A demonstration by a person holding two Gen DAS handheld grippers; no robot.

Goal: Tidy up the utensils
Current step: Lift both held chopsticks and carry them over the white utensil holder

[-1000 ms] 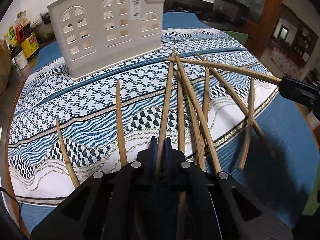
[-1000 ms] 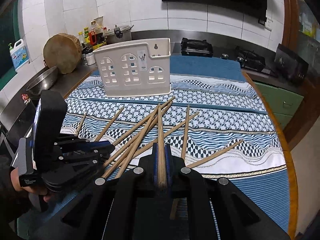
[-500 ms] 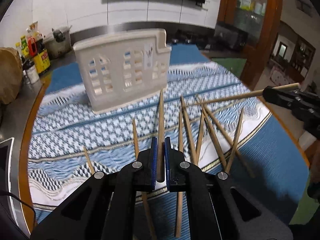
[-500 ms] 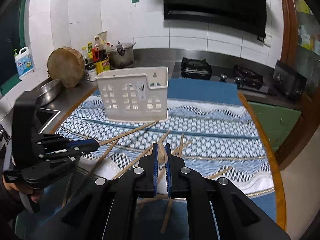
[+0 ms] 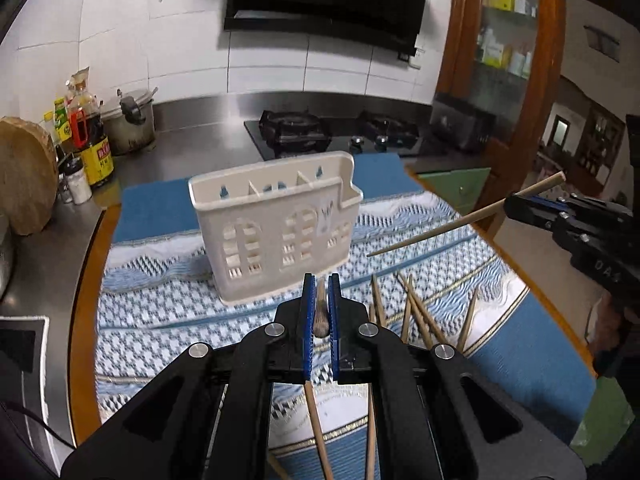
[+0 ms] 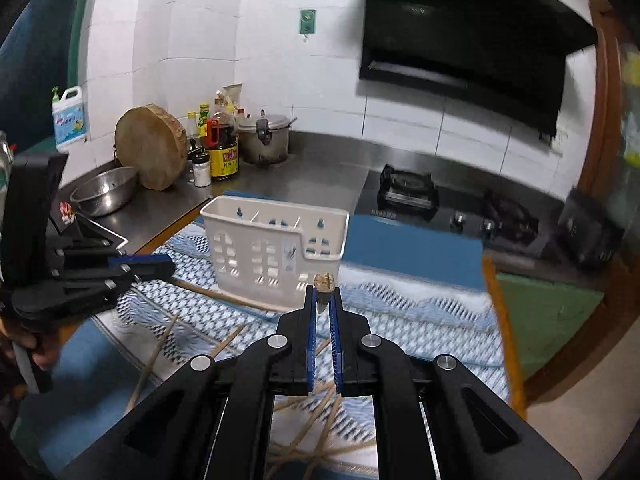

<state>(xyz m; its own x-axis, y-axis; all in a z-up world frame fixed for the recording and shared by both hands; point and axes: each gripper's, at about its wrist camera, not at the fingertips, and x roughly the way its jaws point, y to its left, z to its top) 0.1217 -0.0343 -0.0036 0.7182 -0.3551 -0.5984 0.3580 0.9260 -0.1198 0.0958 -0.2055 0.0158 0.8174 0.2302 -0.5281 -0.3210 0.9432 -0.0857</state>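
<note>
We had one wooden chopstick in each gripper and none yet in the holder. The left gripper (image 5: 320,300) had its jaws clenched on a chopstick (image 5: 320,312) seen end-on, its length trailing back under the gripper. The right gripper (image 6: 324,300) likewise gripped a chopstick (image 6: 323,282) by its thick end; from the left view that stick (image 5: 464,216) slanted through the air, clear of the cloth. The white slotted utensil holder (image 5: 276,224) stood upright at the far side of the tabletop (image 5: 88,280) — its compartments looked empty from above. At least five chopsticks (image 5: 416,312) lay scattered on the patterned cloth (image 5: 160,312), so we judged the sorting barely begun — both held sticks had to be dropped in, then the rest.
</note>
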